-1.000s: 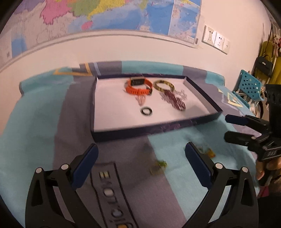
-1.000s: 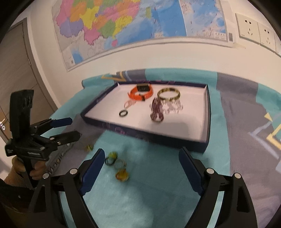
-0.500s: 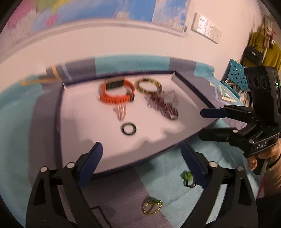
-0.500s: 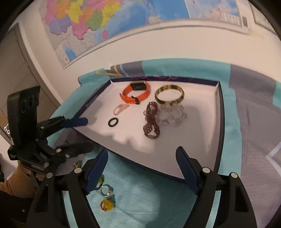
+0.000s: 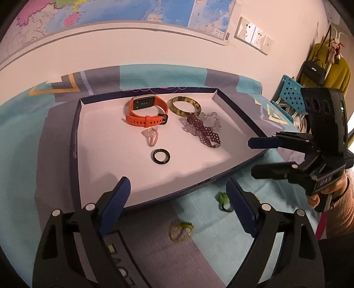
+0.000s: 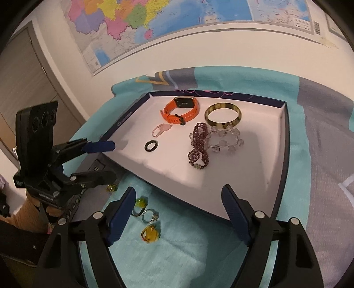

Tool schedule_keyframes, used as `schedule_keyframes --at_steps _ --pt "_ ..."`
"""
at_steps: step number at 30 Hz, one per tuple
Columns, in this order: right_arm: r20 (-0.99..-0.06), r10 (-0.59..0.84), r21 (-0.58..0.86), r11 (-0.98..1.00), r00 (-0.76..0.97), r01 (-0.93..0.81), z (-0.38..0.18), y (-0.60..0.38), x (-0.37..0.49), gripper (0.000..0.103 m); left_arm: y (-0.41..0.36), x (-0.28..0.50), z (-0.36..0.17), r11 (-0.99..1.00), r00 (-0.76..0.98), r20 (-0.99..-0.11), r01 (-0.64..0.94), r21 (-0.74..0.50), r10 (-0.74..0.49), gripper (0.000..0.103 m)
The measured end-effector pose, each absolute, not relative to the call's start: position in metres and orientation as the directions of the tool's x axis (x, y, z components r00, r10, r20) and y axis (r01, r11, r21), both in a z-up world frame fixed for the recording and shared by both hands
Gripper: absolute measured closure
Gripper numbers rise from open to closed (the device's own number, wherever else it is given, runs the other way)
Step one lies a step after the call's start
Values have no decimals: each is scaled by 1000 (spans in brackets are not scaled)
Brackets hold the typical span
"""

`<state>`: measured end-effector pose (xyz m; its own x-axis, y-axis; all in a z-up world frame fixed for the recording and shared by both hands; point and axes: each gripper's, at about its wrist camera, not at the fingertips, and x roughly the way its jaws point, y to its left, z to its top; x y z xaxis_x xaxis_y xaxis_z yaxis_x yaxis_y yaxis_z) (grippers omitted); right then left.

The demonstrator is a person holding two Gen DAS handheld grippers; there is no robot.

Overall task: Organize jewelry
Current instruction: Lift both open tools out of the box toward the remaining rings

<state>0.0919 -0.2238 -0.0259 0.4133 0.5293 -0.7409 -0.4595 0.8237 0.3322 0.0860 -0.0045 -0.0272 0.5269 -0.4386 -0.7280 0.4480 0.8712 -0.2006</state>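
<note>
A navy-rimmed white tray (image 5: 77,133) (image 6: 285,141) holds an orange watch (image 5: 146,110) (image 6: 181,109), a yellow-brown bangle (image 5: 185,106) (image 6: 222,115), a maroon bead bracelet (image 5: 203,130) (image 6: 198,144), a clear bead bracelet (image 6: 225,141), a pink ring (image 5: 151,136) (image 6: 160,130) and a black ring (image 5: 161,156) (image 6: 151,146). Loose rings lie on the cloth before the tray: green (image 5: 223,200) (image 6: 140,202), gold (image 5: 181,230), silver (image 6: 150,216), amber (image 6: 150,232). My left gripper (image 5: 177,203) (image 6: 104,159) and right gripper (image 6: 179,212) (image 5: 254,157) are open and empty near the tray's front edge.
A teal and grey patterned cloth (image 5: 22,155) covers the table. A wall with a map (image 6: 154,20) stands behind. A blue basket (image 5: 292,93) and hanging bags (image 5: 318,68) are at the far right. A door (image 6: 26,84) is at the left.
Both grippers have moved forward towards the tray, which now looks larger and closer. The loose rings now lie nearer the fingertips. Both stay open.
</note>
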Motion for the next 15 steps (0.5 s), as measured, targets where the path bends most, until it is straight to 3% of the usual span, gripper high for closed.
schedule_keyframes --at_steps 6,10,15 --pt "-715 512 306 841 476 -446 -18 -225 75 28 -3 71 -25 900 583 -720 413 -136 -377 16" --pt "-683 509 248 836 524 -489 -5 -220 46 31 0 54 -18 888 611 -679 438 -139 -408 15" --pt "-730 469 189 837 497 -513 -20 -201 29 47 -5 28 -23 889 634 -677 452 -68 -374 18"
